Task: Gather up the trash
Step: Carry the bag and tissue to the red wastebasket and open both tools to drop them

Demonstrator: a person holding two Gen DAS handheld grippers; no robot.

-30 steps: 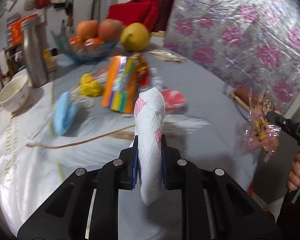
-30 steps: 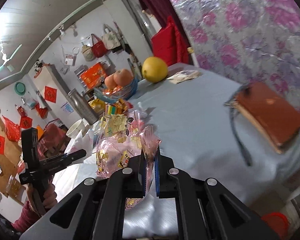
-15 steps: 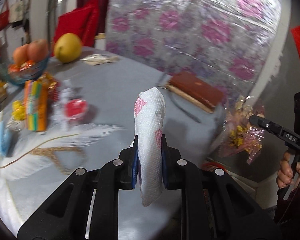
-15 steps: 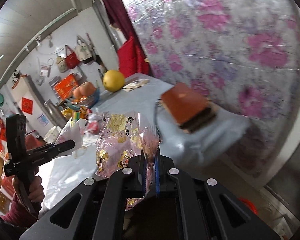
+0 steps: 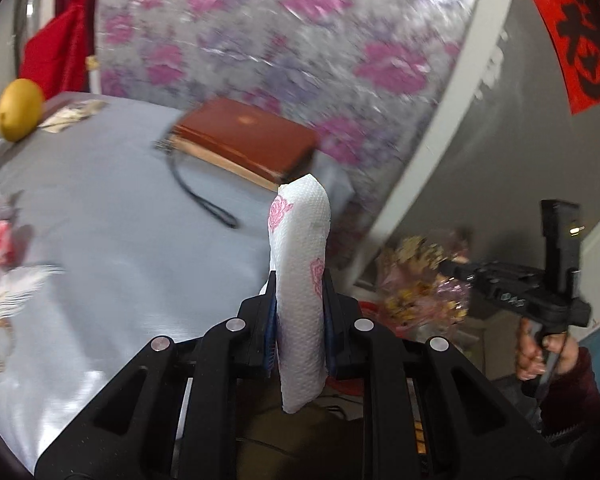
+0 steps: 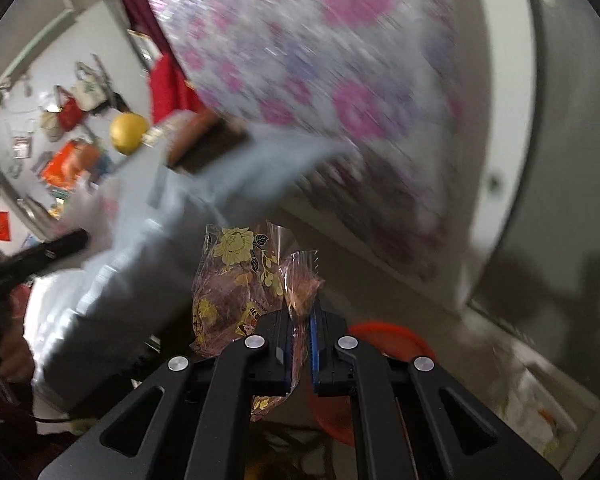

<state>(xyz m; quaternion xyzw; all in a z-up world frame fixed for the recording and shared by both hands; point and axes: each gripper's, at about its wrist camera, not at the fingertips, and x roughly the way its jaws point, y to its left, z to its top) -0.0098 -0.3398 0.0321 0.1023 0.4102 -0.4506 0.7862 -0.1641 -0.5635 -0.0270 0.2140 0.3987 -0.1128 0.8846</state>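
In the left wrist view, the left gripper [image 5: 300,316] pinches a folded paper towel [image 5: 302,280] between its blue-padded fingers [image 5: 269,322]. The towel is white and dimpled, printed with pink roses, and stands upright in a soft loop past the fingertips. Beyond it lies the table [image 5: 112,248] under a smooth grey cloth, carrying a brown leather-like book [image 5: 244,140] with a black strap and a round yellow fruit [image 5: 19,110]. To the right, the other gripper carries a crinkled wrapper [image 5: 424,284].

In the right wrist view, the right gripper [image 6: 300,344] has its fingers pressed on that transparent plastic wrapper [image 6: 244,276], pinkish with gold flowers, creased and bunched. Below it sits a round red bin [image 6: 392,334], partly hidden by the gripper.
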